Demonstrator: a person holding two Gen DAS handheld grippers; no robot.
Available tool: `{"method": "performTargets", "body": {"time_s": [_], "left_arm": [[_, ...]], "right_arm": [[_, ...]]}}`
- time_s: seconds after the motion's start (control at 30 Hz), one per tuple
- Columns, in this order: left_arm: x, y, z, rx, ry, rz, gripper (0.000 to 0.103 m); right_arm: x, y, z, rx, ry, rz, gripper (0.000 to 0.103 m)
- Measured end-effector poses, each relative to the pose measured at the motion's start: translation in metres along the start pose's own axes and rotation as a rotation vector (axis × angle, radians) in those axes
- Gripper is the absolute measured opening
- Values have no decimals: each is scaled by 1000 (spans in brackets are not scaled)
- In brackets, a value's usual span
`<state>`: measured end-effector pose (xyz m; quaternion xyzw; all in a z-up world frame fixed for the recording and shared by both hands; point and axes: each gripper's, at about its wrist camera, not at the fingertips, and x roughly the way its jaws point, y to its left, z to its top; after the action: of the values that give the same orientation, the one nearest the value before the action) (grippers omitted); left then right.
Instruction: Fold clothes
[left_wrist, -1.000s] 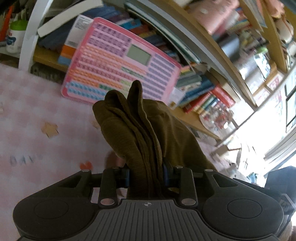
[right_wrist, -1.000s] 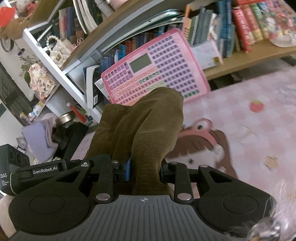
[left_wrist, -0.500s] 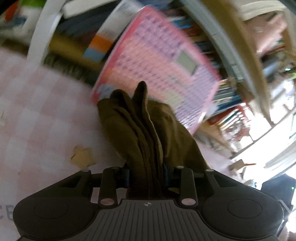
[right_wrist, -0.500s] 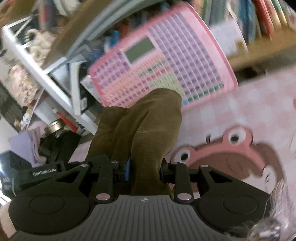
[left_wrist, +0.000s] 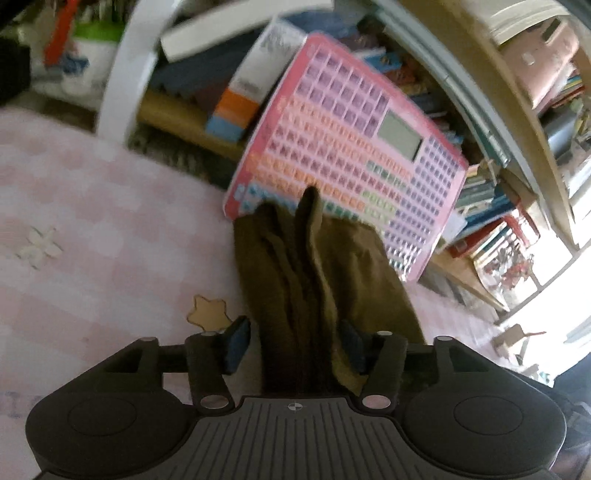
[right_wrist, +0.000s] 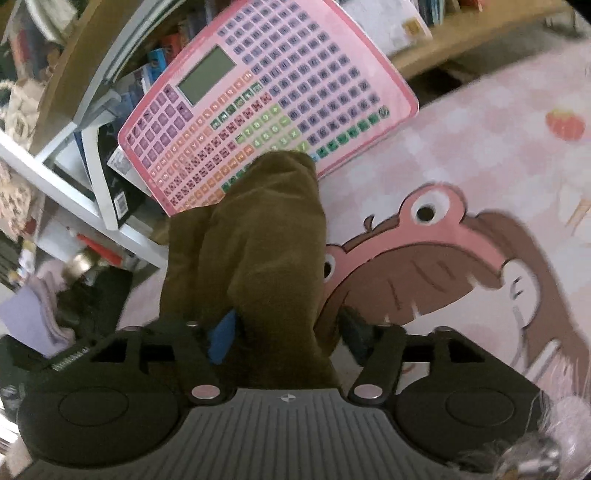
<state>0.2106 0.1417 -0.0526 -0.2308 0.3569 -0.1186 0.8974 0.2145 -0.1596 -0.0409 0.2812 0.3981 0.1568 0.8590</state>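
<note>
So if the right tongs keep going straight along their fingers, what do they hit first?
The olive-brown garment already lies between the open right tongs and fills the line ahead. Past its far end, the next thing looks to be the pink keyboard toy leaning on the bookshelf, though depth is hard to judge.

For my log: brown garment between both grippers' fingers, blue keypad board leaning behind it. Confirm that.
Not blue: the keypad board is pink, as the right wrist view shows. The brown garment does sit between the fingers of the left gripper and right gripper.
</note>
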Motion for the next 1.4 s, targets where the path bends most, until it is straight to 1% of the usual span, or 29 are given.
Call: {"method": "performTargets", "body": {"time_s": [0.03, 0.07, 0.17, 0.23, 0.3, 0.37, 0.47, 0.53, 0.6, 0.73, 0.9, 1.0, 1.1, 1.2, 1.3, 1.4], "left_arm": [[-7, -3, -1, 8, -18, 11, 64], [-12, -7, -4, 20, -31, 24, 64], [-29, -22, -15, 59, -58, 70, 65], [-38, -32, -25, 86, -71, 99, 66], [-46, -45, -38, 119, -84, 146, 67], [-53, -57, -51, 150, -91, 196, 74], [-61, -73, -72, 193, -96, 266, 78], [-67, -83, -86, 222, -99, 311, 80], [-72, -92, -98, 252, -108, 338, 83], [-82, -105, -120, 292, -144, 391, 88], [-90, -113, -135, 272, -145, 403, 88], [-93, -118, -141, 260, -145, 407, 89], [-94, -123, -145, 270, -138, 405, 90], [-94, -127, -145, 279, -134, 409, 92], [-94, -129, -145, 282, -135, 427, 95], [-93, -128, -145, 277, -129, 441, 96]], "right_arm": [[-6, 3, -1, -28, -10, -8, 64], [-11, 6, -1, -53, -18, -20, 67], [-29, 16, -7, -131, -50, -71, 68], [-40, 21, -15, -186, -62, -114, 70], [-50, 26, -23, -248, -76, -159, 73], [-59, 30, -32, -320, -88, -190, 74], [-72, 34, -48, -404, -102, -231, 80], [-79, 35, -60, -450, -108, -269, 81], [-84, 34, -71, -486, -116, -303, 82], [-98, 29, -86, -489, -116, -320, 84], [-112, 24, -98, -484, -123, -333, 85], [-118, 23, -102, -482, -126, -329, 85], [-120, 24, -103, -487, -115, -319, 86], [-121, 26, -104, -496, -114, -312, 87], [-122, 27, -104, -497, -114, -314, 87], [-122, 26, -103, -492, -112, -319, 89]]}}
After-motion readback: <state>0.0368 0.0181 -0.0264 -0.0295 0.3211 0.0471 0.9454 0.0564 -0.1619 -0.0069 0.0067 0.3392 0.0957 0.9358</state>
